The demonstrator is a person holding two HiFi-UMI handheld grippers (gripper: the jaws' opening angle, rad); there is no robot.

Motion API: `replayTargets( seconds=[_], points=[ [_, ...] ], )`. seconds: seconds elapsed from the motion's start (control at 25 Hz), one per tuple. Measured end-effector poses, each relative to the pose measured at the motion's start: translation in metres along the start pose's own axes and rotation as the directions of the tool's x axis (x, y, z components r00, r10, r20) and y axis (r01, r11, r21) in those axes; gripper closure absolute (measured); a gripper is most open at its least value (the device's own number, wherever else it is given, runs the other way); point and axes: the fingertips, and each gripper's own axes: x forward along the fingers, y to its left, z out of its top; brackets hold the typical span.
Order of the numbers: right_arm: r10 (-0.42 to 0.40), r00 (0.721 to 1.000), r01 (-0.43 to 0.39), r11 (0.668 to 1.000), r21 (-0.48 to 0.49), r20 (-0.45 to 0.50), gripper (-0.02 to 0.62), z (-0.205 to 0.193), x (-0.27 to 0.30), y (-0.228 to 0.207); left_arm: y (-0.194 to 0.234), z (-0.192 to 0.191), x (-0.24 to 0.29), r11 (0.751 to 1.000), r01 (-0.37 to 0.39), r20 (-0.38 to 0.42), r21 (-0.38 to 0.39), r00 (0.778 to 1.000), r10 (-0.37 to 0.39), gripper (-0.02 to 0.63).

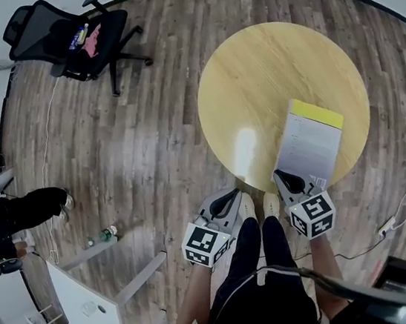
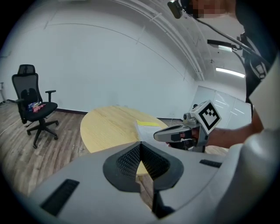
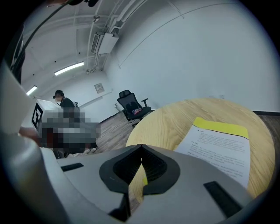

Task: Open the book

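Two grippers: I hold both low in the head view, the left gripper (image 1: 230, 195) at bottom centre and the right gripper (image 1: 284, 177) just right of it, both aimed up-frame at the table (image 1: 251, 76).
Book: the book (image 1: 309, 142) lies flat and closed at the table's lower right. Its yellow strip (image 1: 317, 113) is on the far edge and its near edge is close to the rim, within easy reach.
Left claw: pads pressed together with nothing between them. It sits off the table's lower rim, over the floor, apart from the book.
Right claw: also closed and empty. Its tip sits at the book's lower-left corner, and I cannot tell whether it touches.
Why closed: I judge a shut tip makes a thin wedge to slide under the cover, where spread jaws would only push the book.
Why the left is near: likely placed beside so it can pin the pages or take the lifted cover.
Progress: cover not yet raised.
Risk: the book may skate across the smooth wood instead of opening.
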Motion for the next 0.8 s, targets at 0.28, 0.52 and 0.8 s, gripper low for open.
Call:
replayTargets(
  seconds=[0.28, 0.52, 0.8],
  points=[
    [-0.127, 0.989, 0.133, 0.988, 0.076, -0.082, 0.589, -0.014, 0.008, -0.014, 0.012, -0.007, -0.005, 0.999, -0.001, 0.003, -0.032, 1.000, 0.001, 0.606],
    [-0.156, 0.972, 0.175, 0.979, 0.103, -0.174, 0.445, -0.030, 0.016, -0.020, 0.019, -0.009, -0.003, 0.999, 0.008, 0.005, -0.053, 1.000, -0.008, 0.606],
    [-0.187, 0.951, 0.215, 0.972, 0.091, -0.247, 0.419, -0.046, 0.022, -0.019, 0.024, -0.012, -0.005, 0.997, 0.010, 0.004, -0.070, 1.000, -0.010, 0.606]
  ],
)
